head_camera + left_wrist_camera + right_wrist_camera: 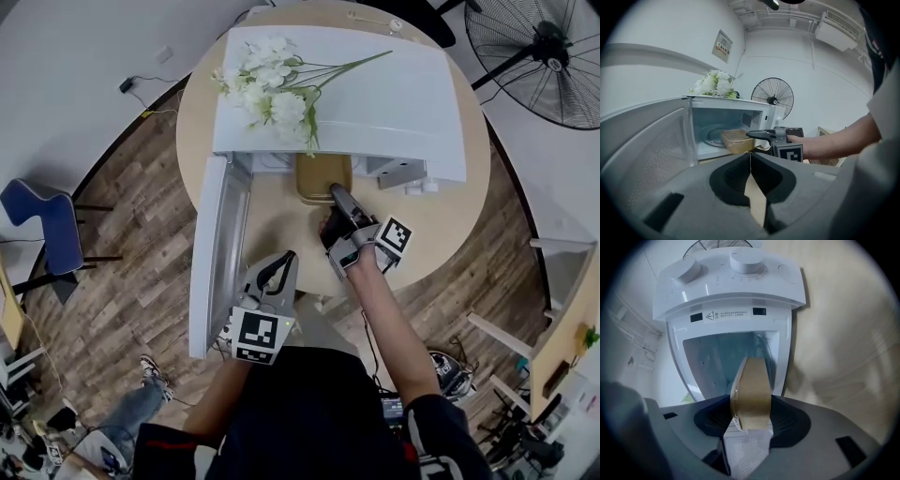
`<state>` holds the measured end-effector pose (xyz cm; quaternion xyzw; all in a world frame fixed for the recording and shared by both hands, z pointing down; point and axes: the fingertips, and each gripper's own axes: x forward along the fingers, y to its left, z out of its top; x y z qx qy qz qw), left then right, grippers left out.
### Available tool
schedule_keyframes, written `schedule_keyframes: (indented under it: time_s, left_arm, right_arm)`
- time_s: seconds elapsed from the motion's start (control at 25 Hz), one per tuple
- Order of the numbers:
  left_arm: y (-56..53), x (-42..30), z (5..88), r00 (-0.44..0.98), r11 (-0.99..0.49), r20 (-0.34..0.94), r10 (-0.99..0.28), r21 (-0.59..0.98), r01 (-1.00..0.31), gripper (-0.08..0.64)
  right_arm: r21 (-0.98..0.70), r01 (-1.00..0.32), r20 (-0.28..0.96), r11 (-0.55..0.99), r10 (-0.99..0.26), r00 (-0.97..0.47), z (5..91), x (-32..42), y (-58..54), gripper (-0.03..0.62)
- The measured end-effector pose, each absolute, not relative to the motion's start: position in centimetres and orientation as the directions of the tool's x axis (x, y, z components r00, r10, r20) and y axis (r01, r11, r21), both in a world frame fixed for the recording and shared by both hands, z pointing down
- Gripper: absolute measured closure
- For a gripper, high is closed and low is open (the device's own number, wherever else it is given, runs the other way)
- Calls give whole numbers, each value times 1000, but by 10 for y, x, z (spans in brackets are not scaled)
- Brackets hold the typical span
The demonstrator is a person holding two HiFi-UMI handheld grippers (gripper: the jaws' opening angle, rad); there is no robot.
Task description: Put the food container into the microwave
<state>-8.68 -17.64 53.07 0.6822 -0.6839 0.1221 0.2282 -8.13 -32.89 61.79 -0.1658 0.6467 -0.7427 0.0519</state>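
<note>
Head view is showing the right tongs (337, 195) clamping the food container (323, 178), which is sitting halfway through the mouth of the microwave (375, 94) on the desk (450, 225). I'd be keeping it level and sliding it straight onto the turntable (714, 137) — no tilting, no clipping the frame. Left tongs (284, 265) are sitting pressed together, empty, by the open door (216, 253) — handy for shutting it after.

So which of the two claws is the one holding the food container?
The right claw: the tan food container is clamped between its jaws, at the mouth of the open microwave. The left claw is shut with nothing in it.
</note>
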Motion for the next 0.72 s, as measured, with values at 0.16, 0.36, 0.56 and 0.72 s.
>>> schedule_keyframes:
  time_s: [0.16, 0.36, 0.56, 0.72]
  left_arm:
    - [-179, -89, 535, 39, 35, 482, -875, 143, -989, 541]
    - [-180, -93, 540, 37, 38, 488, -872, 142, -989, 541]
    - [-181, -95, 545, 39, 37, 491, -870, 146, -989, 541]
    - [-181, -92, 548, 53, 26, 493, -868, 151, -988, 541]
  right_arm:
    - [-981, -143, 176, -129, -306, -935, 621, -90, -336, 367]
    - [-984, -132, 166, -124, -327, -931, 626, -99, -342, 367]
    - [-986, -128, 157, -106, -329, -931, 630, -106, -346, 367]
    - [-985, -136, 163, -102, -327, -931, 633, -110, -345, 368]
